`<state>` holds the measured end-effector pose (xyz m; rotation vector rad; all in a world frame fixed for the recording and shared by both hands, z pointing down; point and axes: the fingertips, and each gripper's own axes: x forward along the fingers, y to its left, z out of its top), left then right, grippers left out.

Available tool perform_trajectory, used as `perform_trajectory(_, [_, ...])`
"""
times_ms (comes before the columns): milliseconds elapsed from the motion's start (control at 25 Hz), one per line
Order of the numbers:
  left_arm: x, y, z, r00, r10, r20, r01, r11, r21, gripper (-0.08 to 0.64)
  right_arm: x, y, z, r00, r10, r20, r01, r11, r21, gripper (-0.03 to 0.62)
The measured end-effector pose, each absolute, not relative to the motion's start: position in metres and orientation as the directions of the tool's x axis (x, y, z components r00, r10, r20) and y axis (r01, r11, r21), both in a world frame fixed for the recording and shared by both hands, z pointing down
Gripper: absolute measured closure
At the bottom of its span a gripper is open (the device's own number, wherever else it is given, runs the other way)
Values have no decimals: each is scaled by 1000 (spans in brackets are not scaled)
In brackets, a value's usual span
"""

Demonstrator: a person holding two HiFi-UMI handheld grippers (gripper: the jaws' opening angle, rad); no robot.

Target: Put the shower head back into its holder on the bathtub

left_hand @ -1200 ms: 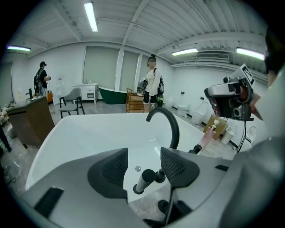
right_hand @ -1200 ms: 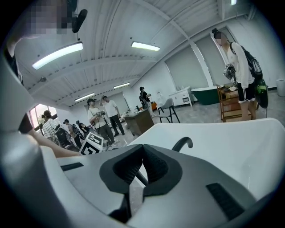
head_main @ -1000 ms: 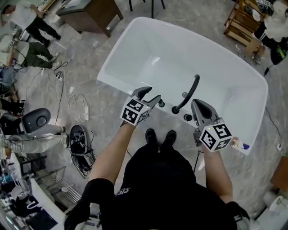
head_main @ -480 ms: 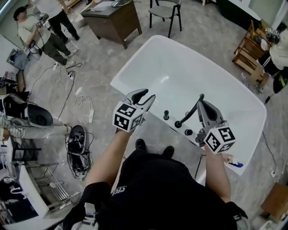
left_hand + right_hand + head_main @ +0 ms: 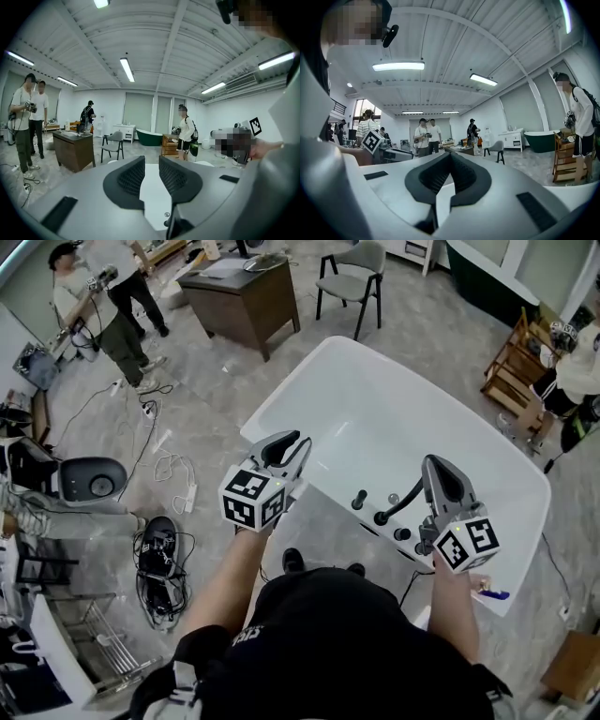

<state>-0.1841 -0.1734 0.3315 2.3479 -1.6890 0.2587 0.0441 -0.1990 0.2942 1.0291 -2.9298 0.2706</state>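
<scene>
The white bathtub (image 5: 375, 409) fills the middle of the head view. The black shower head (image 5: 398, 506) rests slanted in its holder on the tub's near rim, between two black knobs (image 5: 359, 499); its upper end is hidden behind my right gripper. My left gripper (image 5: 286, 448) hovers above the rim's left part, well left of the shower head. Its jaws are closing with a narrow gap and nothing between them (image 5: 151, 176). My right gripper (image 5: 441, 474) hangs just right of the shower head, shut and empty (image 5: 451, 171). Both gripper views look level across the room.
A brown desk (image 5: 239, 296) and a grey chair (image 5: 352, 282) stand beyond the tub. Two people (image 5: 112, 296) stand at the top left, another person (image 5: 577, 371) by a wooden shelf (image 5: 520, 362) at the right. Cables and a black device (image 5: 159, 549) lie on the floor at my left.
Both grippers have risen away from the tub rim. The left gripper's jaws went from wide apart to nearly together. The shower head has stayed in its holder.
</scene>
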Motion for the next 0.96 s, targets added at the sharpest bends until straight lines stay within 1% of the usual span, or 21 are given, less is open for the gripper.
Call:
perform_trajectory(200, [-205,-168,313,301,-924,235,-953,-292,76,477,29,-193,289,-786,-613,82,-618,777,-123,581])
perform_trajectory(360, [-213,-168,310,307,-923,231,-952,-297,79,486,21,-193,286,-778,-621,96,-628,769,-120,581])
perform_trajectory(960, [-219,-165,304,306,-928,211,-952,-296,79,495,3,-189,283,-804,-589,86,-595,795,-122,581])
